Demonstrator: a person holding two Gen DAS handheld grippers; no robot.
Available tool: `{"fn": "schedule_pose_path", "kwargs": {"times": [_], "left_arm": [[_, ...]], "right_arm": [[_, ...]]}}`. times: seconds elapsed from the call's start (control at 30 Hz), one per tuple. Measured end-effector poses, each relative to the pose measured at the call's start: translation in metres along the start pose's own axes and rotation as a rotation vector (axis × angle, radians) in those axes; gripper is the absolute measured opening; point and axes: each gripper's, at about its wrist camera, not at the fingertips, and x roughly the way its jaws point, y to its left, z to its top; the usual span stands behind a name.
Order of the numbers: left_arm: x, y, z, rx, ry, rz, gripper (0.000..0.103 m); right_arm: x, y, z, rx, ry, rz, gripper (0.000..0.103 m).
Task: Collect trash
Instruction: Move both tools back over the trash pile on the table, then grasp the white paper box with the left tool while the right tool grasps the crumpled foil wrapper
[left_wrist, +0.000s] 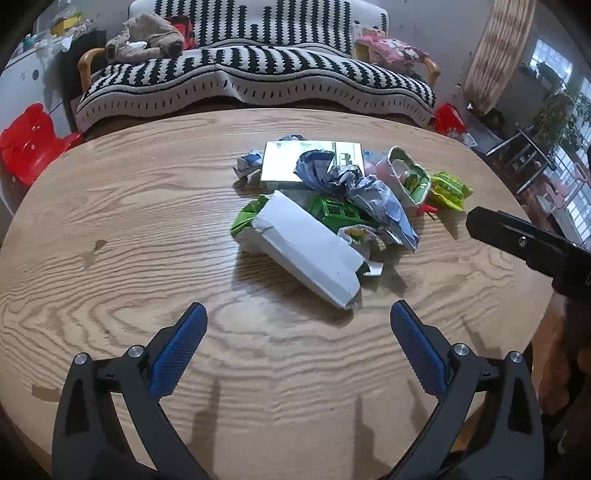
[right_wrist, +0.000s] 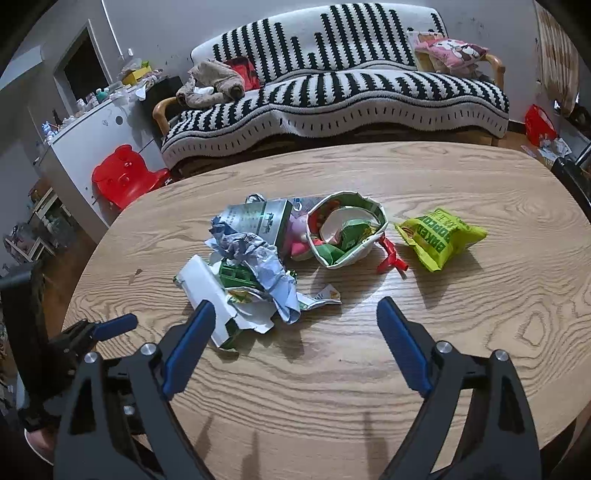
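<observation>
L hand-held gripper (left_wrist: 298, 349): jaws wide, nothing held, hovers over near table (left_wrist: 110, 229) edge, aimed at pile.
R hand-held gripper (right_wrist: 295, 347): jaws wide, nothing held, same approach.
trash pile (right_wrist: 266, 258): mid-table, heaped together, so easy sweep/grab.
white carton (left_wrist: 310, 247): torn, flattened, nearest the near edge; prob first pick.
paper bowl (right_wrist: 347, 232): upright, scraps inside.
green snack bag (right_wrist: 439, 236): apart, toward right edge; puffy, crinkled.

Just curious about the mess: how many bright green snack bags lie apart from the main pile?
1. The lime-green snack bag lies alone on the wooden table, right of the paper bowl. More wrappers may be buried in the pile.
</observation>
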Motion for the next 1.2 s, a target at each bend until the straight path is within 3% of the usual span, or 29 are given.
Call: {"fn": "schedule_pose_path", "kwargs": {"times": [0.2, 0.5, 0.7, 0.73, 0.8, 0.87, 1.03, 1.2], "left_arm": [[0.028, -0.009, 0.012, -0.021, 0.000, 0.030, 0.096], [0.066, -0.011, 0.017, -0.069, 0.071, 0.058, 0.096], [0.066, -0.004, 0.018, -0.078, 0.048, 0.048, 0.095], [0.065, -0.003, 0.017, -0.081, 0.045, 0.043, 0.092], [0.061, -0.001, 0.017, -0.082, 0.040, 0.030, 0.078], [0.058, -0.001, 0.017, -0.082, 0.048, 0.012, 0.049], [0.042, 0.009, 0.010, -0.078, 0.068, -0.027, 0.033], [0.009, 0.018, 0.006, -0.045, 0.034, -0.025, 0.030]], "right_arm": [[0.033, -0.004, 0.011, 0.003, 0.041, -0.001, 0.075], [0.080, -0.003, 0.021, 0.001, 0.118, 0.024, 0.064], [0.098, 0.004, 0.021, -0.009, 0.159, 0.050, 0.038], [0.099, 0.006, 0.020, -0.016, 0.164, 0.056, 0.027], [0.098, 0.010, 0.019, -0.033, 0.159, 0.061, 0.020], [0.093, 0.015, 0.019, -0.045, 0.150, 0.070, 0.017], [0.067, 0.021, 0.021, -0.056, 0.085, 0.084, 0.016], [0.043, 0.021, 0.021, -0.051, 0.038, 0.089, 0.016]]}}
